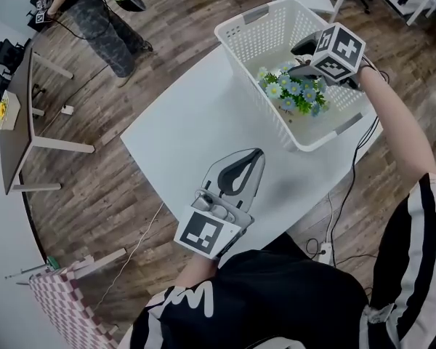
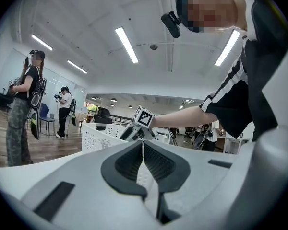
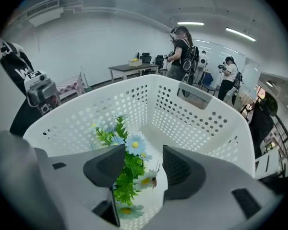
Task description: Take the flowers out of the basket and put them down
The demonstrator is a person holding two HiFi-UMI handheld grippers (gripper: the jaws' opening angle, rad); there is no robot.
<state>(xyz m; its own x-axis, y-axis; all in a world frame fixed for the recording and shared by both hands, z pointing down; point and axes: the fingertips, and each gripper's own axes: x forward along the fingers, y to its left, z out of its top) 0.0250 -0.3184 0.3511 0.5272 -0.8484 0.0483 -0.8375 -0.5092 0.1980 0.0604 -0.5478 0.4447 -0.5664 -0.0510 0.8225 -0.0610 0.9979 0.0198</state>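
Flowers (image 3: 134,144) partly hidden behind right claw (image 3: 143,157); stem ends out of sight.

You work under bright, even light from ceiling strip lamps (image 2: 127,44), which glare plain white. The white worktop (image 1: 196,122) carries only a soft grey shadow just right of your left tool (image 1: 256,153). The head view is sharp. Both gripper views bulge, curve straight lines, and darken to black at their round edges.

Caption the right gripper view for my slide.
Open right gripper lined up on the flowers inside the white basket.
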